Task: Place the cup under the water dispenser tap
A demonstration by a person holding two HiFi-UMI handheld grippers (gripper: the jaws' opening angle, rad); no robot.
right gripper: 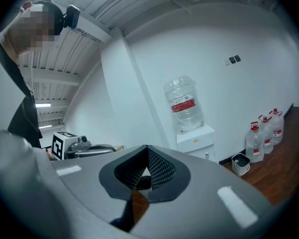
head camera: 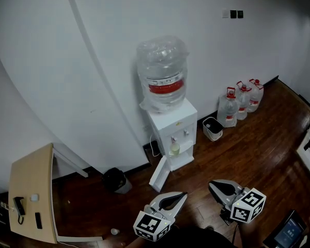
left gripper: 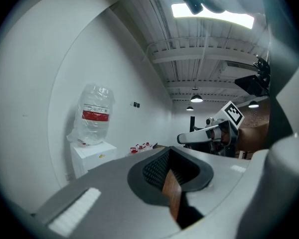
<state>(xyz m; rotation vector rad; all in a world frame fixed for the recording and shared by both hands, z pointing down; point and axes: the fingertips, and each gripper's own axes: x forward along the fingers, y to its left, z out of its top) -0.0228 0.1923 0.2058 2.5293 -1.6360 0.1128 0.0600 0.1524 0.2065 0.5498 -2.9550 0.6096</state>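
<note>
A white water dispenser with a big clear bottle stands against the wall. A pale yellowish cup stands in its alcove, below the taps. My left gripper hovers over the floor in front of it, fingertips together, nothing held. The right gripper floats beside it, also shut and empty. In the left gripper view the left gripper shows only a sliver of floor between its pads, with the dispenser far left. The right gripper points left of the dispenser.
The dispenser's lower door hangs open. Three water jugs and a small white bin stand to the right by the wall. A black bin and a wooden table are on the left.
</note>
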